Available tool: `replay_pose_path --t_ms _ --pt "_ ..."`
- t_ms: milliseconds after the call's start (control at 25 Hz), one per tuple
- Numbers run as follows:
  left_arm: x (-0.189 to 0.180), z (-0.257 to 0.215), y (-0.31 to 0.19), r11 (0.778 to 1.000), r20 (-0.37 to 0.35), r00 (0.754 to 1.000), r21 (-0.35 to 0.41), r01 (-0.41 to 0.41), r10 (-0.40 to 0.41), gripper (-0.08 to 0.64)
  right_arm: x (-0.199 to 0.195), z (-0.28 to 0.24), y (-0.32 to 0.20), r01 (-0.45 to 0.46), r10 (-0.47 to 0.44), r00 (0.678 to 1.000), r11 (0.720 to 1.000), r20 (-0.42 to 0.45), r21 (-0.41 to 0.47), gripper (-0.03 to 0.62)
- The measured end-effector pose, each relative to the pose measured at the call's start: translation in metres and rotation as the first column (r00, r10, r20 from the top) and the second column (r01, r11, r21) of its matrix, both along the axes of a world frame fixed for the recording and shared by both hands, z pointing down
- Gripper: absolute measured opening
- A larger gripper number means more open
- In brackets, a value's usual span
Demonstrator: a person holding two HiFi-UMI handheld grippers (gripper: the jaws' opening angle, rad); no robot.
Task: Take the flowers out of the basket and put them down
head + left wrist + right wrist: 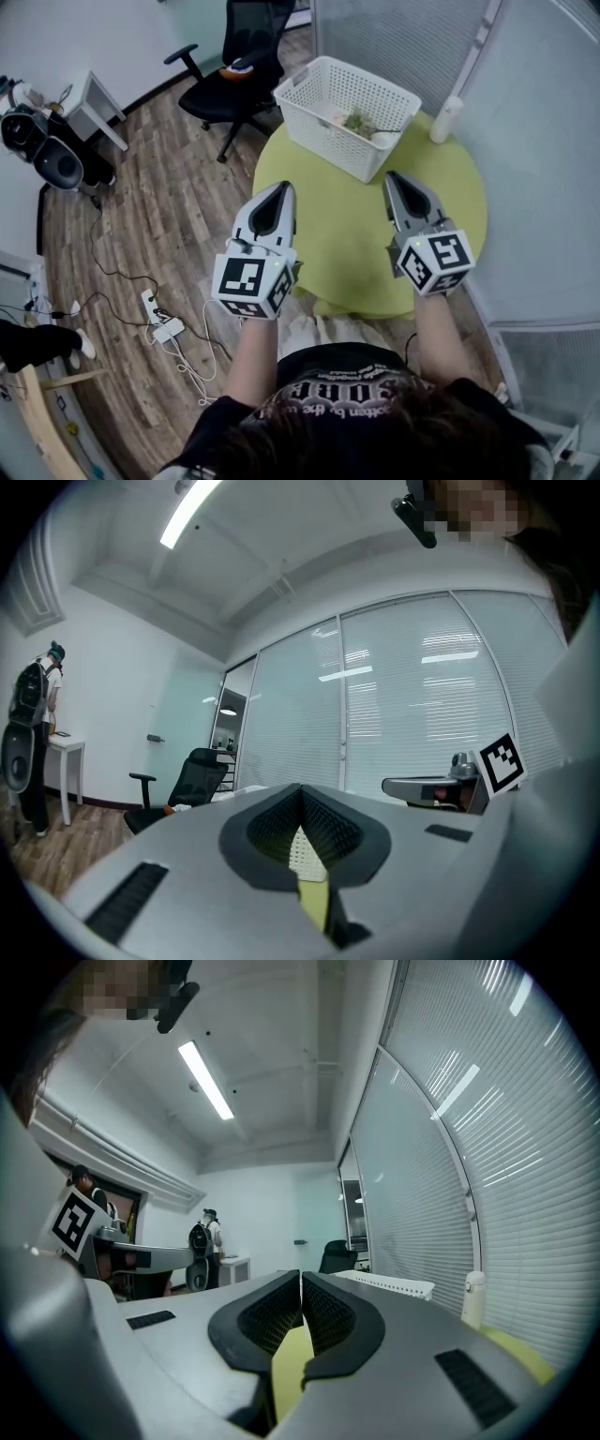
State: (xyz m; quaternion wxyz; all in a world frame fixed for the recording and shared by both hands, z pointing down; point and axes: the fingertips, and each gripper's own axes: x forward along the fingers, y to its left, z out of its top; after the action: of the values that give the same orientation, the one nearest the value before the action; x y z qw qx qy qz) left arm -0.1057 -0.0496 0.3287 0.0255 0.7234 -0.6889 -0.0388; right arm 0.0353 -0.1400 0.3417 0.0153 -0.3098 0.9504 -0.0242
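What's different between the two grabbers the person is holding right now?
The left gripper hangs over the green table's left edge, its rear above wood floor; the right gripper is wholly over the table. The right gripper's tip looks close to the white basket's near corner; the left gripper's tip is further from it. Both are shut, empty and aimed toward the basket.
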Motion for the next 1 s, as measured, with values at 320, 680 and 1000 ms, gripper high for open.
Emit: replay_pose_path --t_ms 320,680,1000 --pt "-0.026 0.002 -0.035 0.999 -0.006 0.999 0.014 -0.044 0.044 -0.003 -0.016 0.006 -0.024 -0.049 0.049 0.999 0.999 -0.011 0.014 0.029" --pt "-0.045 -0.014 -0.106 0.98 0.009 0.98 0.03 -0.199 0.198 -0.003 -0.034 -0.009 -0.068 -0.175 0.175 0.985 0.984 0.012 0.023 0.029" --pt "-0.066 -0.019 -0.157 0.959 0.003 0.96 0.033 -0.281 0.281 -0.003 -0.052 -0.016 -0.104 -0.241 0.241 0.97 0.97 0.008 0.026 0.029"
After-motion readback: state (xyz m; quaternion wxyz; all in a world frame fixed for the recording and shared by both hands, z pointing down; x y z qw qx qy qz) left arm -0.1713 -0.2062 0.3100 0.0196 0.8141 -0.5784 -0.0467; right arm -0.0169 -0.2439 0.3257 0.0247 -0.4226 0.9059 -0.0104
